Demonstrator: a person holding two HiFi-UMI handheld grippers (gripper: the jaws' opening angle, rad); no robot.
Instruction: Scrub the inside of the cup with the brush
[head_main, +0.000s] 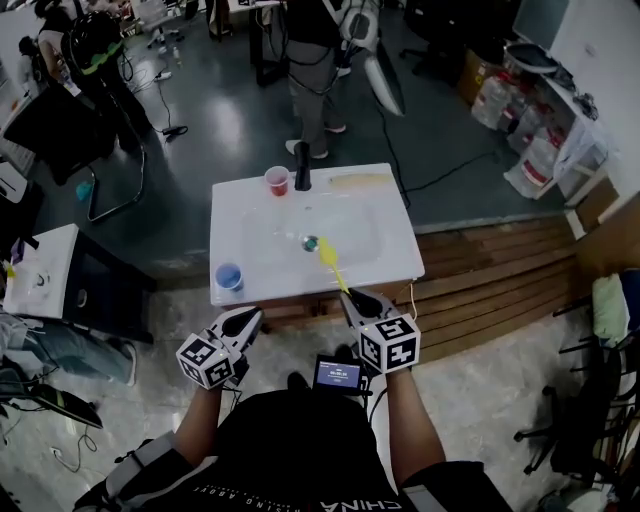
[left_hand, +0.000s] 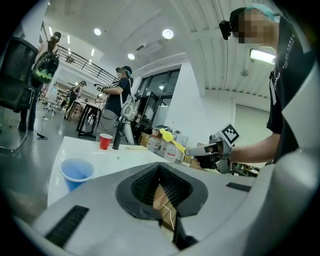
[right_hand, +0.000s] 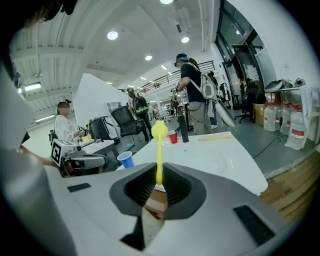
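Observation:
A blue cup (head_main: 229, 277) stands upright at the front left corner of the white sink table (head_main: 390, 255). It also shows as the blue cup (left_hand: 76, 172) and as the blue cup (right_hand: 126, 160). A red cup (head_main: 277, 180) stands at the back beside the black faucet (head_main: 302, 166). My right gripper (head_main: 355, 297) is shut on the handle of a yellow brush (head_main: 330, 258), whose head points over the basin. The brush (right_hand: 159, 145) rises from between the jaws. My left gripper (head_main: 245, 320) is shut on nothing, just short of the table's front edge, below the blue cup.
The basin has a drain (head_main: 310, 242) at its middle, and a pale long object (head_main: 360, 181) lies at its back rim. A person (head_main: 312, 75) stands beyond the table. A wooden platform (head_main: 500, 270) lies to the right and a white side table (head_main: 40, 270) to the left.

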